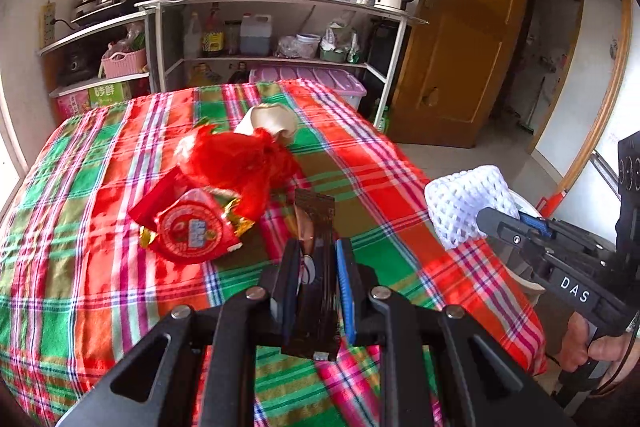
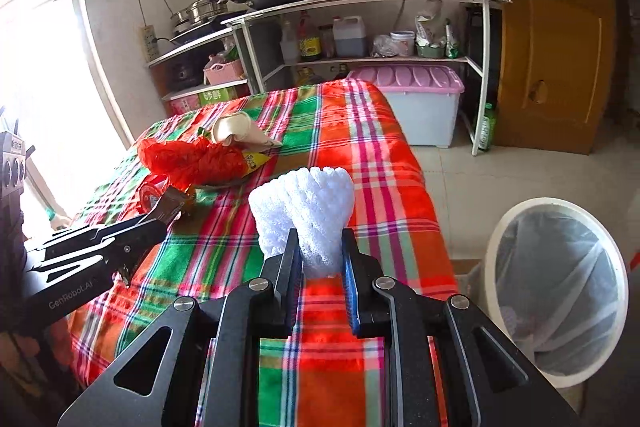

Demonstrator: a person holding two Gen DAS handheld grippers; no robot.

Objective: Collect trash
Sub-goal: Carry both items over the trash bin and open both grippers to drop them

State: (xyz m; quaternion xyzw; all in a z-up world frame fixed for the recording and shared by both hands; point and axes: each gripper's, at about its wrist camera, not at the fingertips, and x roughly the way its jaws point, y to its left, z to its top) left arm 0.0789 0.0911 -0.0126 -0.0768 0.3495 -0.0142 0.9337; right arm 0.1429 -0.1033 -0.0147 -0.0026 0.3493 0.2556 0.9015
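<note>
My left gripper (image 1: pixel 318 247) is shut on a dark brown wrapper (image 1: pixel 316 223) and holds it above the plaid tablecloth (image 1: pixel 100 227). My right gripper (image 2: pixel 320 243) is shut on a white foam net (image 2: pixel 308 203); both show at the right of the left wrist view, the net (image 1: pixel 464 203) over the table's right edge. On the table lie a red plastic bag (image 1: pixel 236 159), a round red packet (image 1: pixel 190 229) and a crumpled beige paper (image 1: pixel 268 121). A white trash bin (image 2: pixel 556 287) with a clear liner stands on the floor right of the table.
Metal shelves (image 2: pixel 360 27) with pans, bottles and a kettle stand behind the table. A pink-lidded storage box (image 2: pixel 416 99) sits under them. A wooden door (image 2: pixel 552 27) is at the right, a bright window at the left.
</note>
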